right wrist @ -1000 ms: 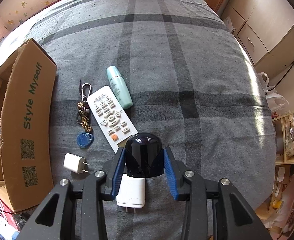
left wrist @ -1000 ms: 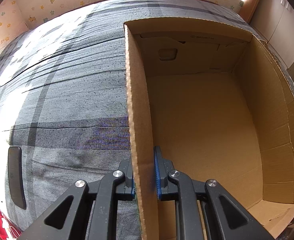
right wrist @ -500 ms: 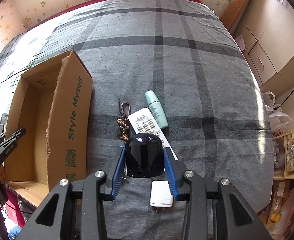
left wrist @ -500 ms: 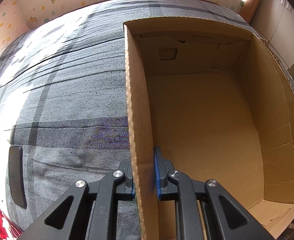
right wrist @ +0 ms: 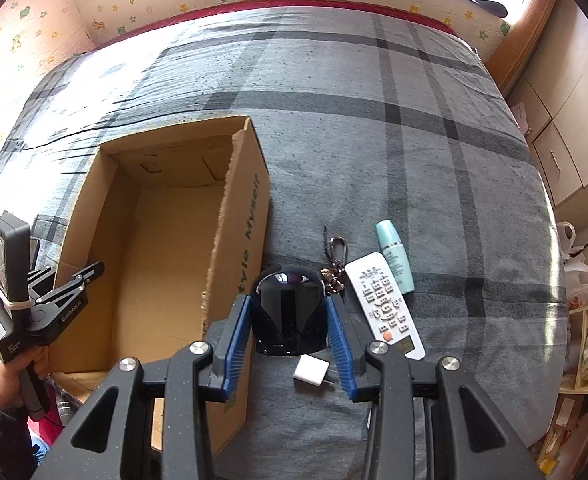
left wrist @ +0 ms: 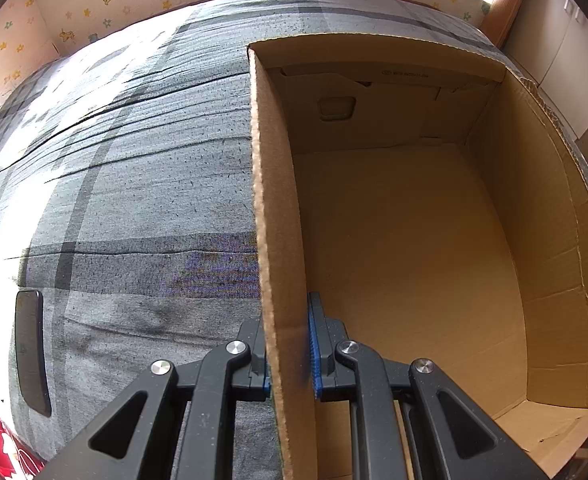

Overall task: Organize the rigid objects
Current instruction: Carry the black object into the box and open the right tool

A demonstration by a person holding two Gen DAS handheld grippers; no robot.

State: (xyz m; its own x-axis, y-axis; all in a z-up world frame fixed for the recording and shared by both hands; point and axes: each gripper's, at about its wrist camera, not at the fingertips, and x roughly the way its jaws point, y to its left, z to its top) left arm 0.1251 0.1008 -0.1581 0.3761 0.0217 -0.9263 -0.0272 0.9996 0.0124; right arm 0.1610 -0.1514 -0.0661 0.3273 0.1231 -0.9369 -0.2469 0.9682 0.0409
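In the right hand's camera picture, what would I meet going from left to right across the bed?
Cardboard box → black domed object in the jaws → keychain → white remote → teal bottle.

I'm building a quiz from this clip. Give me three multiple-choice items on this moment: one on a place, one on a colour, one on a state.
1. Where does the remote lie?
A. in the box
B. on the bed, right of the box
C. in a gripper

2. What colour is the bottle?
A. teal
B. red
C. black

3. What is the left gripper doing?
A. hanging open
C. holding a charger
B. clamping the box wall

Answers: 1 B, it lies on the bedspread beyond the box. 2 A, pale teal body. 3 B, its pads straddle the cardboard wall.
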